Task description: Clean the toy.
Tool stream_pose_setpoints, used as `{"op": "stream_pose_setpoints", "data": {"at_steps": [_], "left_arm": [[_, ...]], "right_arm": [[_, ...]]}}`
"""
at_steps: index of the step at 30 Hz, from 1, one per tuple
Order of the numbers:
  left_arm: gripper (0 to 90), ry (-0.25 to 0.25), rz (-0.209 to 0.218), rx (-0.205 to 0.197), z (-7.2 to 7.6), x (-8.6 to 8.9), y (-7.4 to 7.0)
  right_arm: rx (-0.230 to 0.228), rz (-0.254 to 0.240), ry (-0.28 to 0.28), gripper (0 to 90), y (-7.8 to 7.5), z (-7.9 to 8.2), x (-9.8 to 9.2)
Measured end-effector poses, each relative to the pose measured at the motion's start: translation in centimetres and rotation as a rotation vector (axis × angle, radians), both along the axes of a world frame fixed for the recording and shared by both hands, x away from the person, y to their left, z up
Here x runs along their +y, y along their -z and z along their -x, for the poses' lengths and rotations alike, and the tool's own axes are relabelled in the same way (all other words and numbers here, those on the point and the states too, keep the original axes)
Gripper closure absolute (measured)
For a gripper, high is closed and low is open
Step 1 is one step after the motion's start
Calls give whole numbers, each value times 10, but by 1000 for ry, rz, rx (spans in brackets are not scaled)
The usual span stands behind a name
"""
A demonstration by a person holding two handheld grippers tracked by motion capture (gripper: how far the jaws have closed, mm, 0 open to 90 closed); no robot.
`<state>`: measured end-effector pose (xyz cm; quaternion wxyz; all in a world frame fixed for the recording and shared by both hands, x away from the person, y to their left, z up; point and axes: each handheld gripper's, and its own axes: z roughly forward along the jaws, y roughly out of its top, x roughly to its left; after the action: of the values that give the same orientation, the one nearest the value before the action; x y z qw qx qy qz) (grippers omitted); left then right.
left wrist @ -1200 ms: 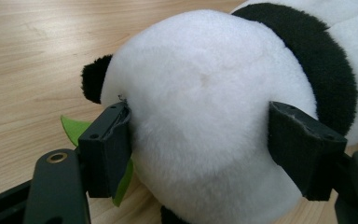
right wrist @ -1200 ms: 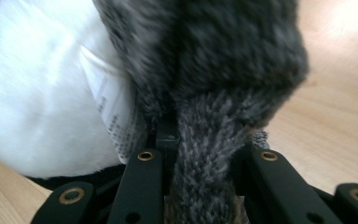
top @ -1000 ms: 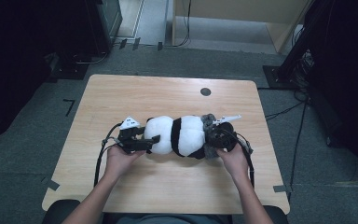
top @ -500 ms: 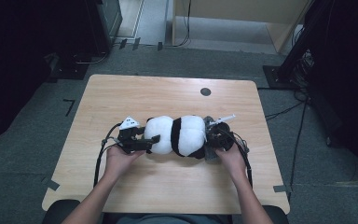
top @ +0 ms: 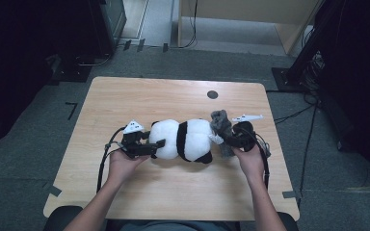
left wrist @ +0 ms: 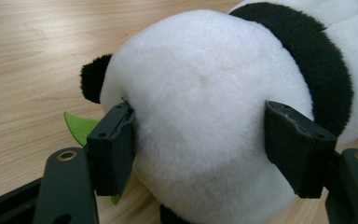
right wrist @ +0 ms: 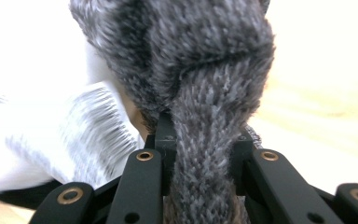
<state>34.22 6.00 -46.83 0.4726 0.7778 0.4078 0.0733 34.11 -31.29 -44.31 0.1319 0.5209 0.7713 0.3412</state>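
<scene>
1. Your black-and-white plush panda toy (top: 185, 139) lay on its side near the middle of the light wooden table (top: 125, 101), its round white head toward 9 o'clock.
2. Your left gripper (top: 144, 144) sat at the 9 o'clock end of the panda. Its jaws had just been closing around the white head (left wrist: 200, 116), the pads touching the fur on both sides.
3. A green felt leaf (left wrist: 80, 127) poked out beneath the head, beside the left pad.
4. Your right gripper (top: 227, 137) was at the panda's 3 o'clock end, clenched tight on a grey knitted fuzzy cloth (right wrist: 205, 93), which rose bunched above the jaws.
5. A white printed tag (right wrist: 81, 130) hung just beside that grip.
</scene>
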Motion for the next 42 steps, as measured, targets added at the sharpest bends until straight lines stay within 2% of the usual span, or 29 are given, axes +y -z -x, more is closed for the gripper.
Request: {"op": "stream_pose_setpoints", "data": {"at_steps": [4,8,11,13,16,22,30,36,42], "left_arm": [[299,2,1,1,0,0,0],[299,3,1,0,0,0,0],[298,2,1,2,0,0,0],[298,2,0,3,0,0,0],[298,4,-3,3,0,0,0],[298,6,-4,3,-1,0,0],[299,5,-5,4,-1,0,-1],[305,2,-7,8,-1,0,-1],[331,-6,-19,9,-1,0,0]], "right_arm": [[-74,-29,-27,740,-26,11,1],[-143,-44,-87,739,-51,23,15],[-158,-38,-159,739,-62,31,33],[-159,-20,-212,737,-64,36,48],[-148,-5,-284,735,-62,40,72],[-117,14,-388,735,-51,44,109],[-43,-9,-479,738,-27,44,145],[-11,-29,-499,742,-14,42,162],[-26,-43,-504,741,-1,37,167]]}}
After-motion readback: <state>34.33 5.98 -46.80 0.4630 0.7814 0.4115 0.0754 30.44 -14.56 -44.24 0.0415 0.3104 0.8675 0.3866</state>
